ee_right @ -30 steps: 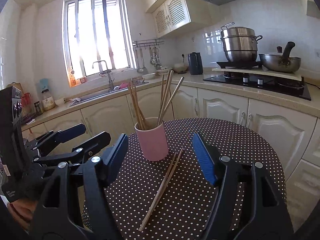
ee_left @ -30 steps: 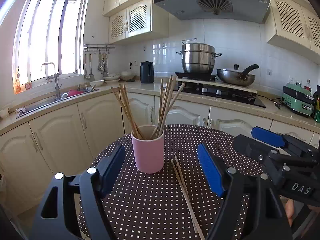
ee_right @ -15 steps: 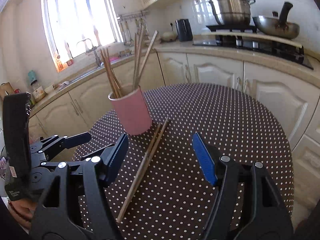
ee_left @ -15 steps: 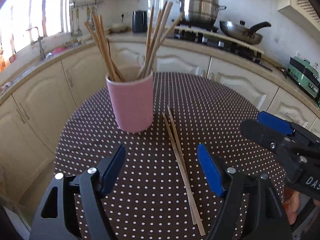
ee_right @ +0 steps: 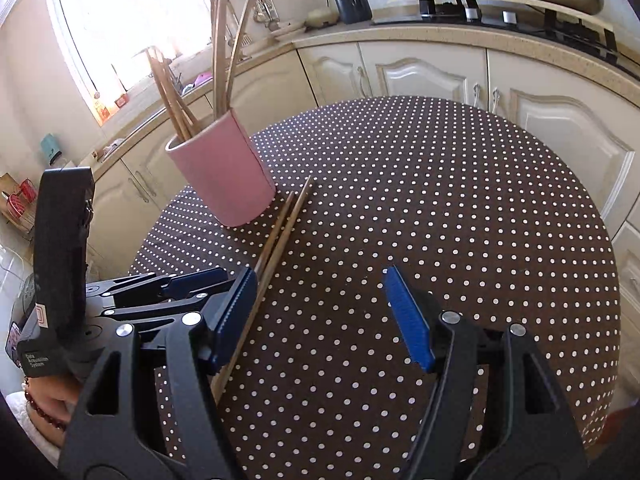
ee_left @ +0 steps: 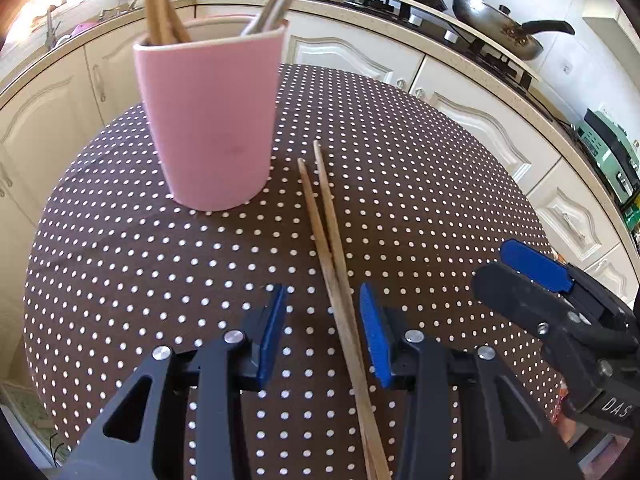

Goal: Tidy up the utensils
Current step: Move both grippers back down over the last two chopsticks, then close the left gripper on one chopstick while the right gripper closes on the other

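Observation:
Two wooden chopsticks (ee_left: 330, 240) lie side by side on the brown polka-dot tablecloth (ee_left: 420, 184), just right of a pink cup (ee_left: 212, 120) that holds several more chopsticks. My left gripper (ee_left: 322, 332) is low over the table, open, its blue pads on either side of the pair's near part without touching. In the right wrist view the same chopsticks (ee_right: 280, 236) run from the cup (ee_right: 224, 176) toward my left gripper (ee_right: 192, 284). My right gripper (ee_right: 324, 316) is open and empty above the cloth, to the right of the chopsticks; it also shows in the left wrist view (ee_left: 532, 280).
The round table (ee_right: 480, 200) stands in a kitchen. Cream cabinets (ee_right: 420, 76) and a counter curve behind it, with a stove and a pan (ee_left: 500, 32) at the back right, a kettle (ee_right: 350, 0) and a sink under the window at the left.
My left gripper has dropped toward the table and forward, and its jaws have narrowed around the two loose chopsticks. My right gripper has also tilted down closer to the cloth.

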Tool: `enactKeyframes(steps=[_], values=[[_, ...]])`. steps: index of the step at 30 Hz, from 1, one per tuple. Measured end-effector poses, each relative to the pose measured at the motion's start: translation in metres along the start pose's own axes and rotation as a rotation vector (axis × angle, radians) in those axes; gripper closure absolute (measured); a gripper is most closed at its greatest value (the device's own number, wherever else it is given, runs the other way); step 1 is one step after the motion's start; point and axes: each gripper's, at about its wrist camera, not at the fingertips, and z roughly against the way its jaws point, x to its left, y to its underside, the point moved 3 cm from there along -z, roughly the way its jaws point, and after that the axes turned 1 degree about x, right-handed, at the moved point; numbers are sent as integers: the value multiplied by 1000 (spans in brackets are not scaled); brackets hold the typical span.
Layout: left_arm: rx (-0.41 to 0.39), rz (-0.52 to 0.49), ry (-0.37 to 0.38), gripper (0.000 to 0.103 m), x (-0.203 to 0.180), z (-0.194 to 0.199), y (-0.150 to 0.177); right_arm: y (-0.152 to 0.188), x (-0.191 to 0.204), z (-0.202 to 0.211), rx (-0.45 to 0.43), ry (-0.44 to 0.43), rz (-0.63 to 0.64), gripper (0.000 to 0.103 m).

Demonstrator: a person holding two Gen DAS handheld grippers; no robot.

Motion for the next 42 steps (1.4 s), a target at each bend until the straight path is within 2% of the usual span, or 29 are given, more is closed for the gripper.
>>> enactKeyframes(steps=[6, 8, 12, 16, 24, 28, 33, 34, 35, 36, 37, 39, 42], values=[[15, 18, 19, 85, 2, -12, -6, -3, 1, -10, 27, -5, 9, 36], [14, 7, -1, 93, 3, -14, -6, -4, 2, -13, 33, -4, 10, 36], [9, -2, -3, 96, 7, -10, -5, -7, 5, -20, 59, 11, 20, 36], [10, 0, -4, 96, 13, -3, 4, -12, 11, -32, 117, 35, 31, 36], [-3, 14, 25, 97, 31, 16, 19, -17, 25, -59, 235, 22, -11, 37], [-10, 29, 15, 97, 43, 27, 24, -20, 40, -71, 269, 54, 18, 37], [-22, 40, 5, 97, 55, 39, 29, -23, 59, -89, 322, 125, 68, 55], [-24, 42, 4, 97, 57, 41, 30, -23, 62, -91, 323, 140, 77, 56], [-26, 45, 4, 97, 59, 43, 31, -25, 65, -93, 328, 162, 90, 60], [-26, 48, 8, 97, 61, 45, 32, -26, 68, -96, 332, 178, 101, 71], [-27, 52, 10, 97, 61, 46, 32, -28, 70, -98, 335, 194, 112, 74], [-24, 52, 14, 97, 63, 48, 34, -30, 71, -101, 341, 225, 131, 89], [-21, 51, 18, 97, 59, 48, 33, -34, 72, -104, 349, 199, 112, 94]])
